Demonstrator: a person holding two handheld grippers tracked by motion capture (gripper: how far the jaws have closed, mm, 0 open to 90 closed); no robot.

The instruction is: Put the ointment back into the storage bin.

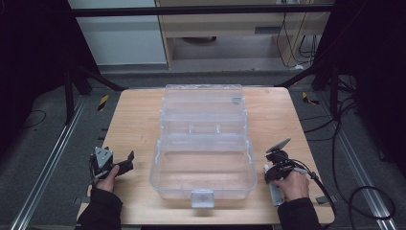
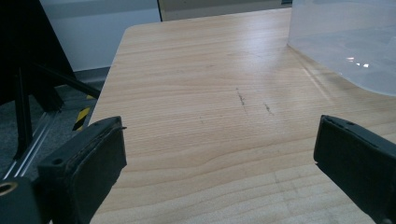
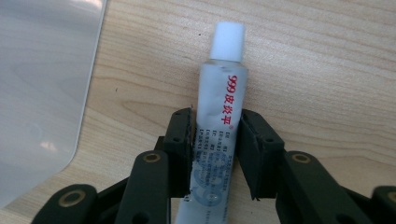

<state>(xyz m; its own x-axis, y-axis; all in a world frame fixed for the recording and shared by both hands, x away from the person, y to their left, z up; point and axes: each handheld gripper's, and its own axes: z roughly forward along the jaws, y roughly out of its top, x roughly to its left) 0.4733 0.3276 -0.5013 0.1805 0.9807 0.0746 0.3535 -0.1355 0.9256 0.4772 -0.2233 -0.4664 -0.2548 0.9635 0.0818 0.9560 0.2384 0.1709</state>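
Observation:
A clear plastic box (image 1: 154, 168) stands open in the middle of the wooden table (image 1: 134, 120), its lid (image 1: 203, 101) leaning back. Right of the box a white tube (image 3: 219, 100) with red print and a white cap lies flat on the wood. My right gripper (image 3: 215, 128) is shut on the tube's middle. In the high view the tube (image 1: 276, 195) runs under that hand, with the right gripper (image 1: 269, 176) close beside the box. My left gripper (image 1: 128, 163) rests left of the box; the left gripper (image 2: 219, 140) is open, bare wood between its jaws.
The box's wall (image 2: 345, 46) rises at the upper right of the left gripper view, and its rounded corner (image 3: 42, 93) lies just left of the tube. Black frame legs (image 1: 72, 91) and cables (image 1: 364, 191) flank the table. Bare wood surrounds the box.

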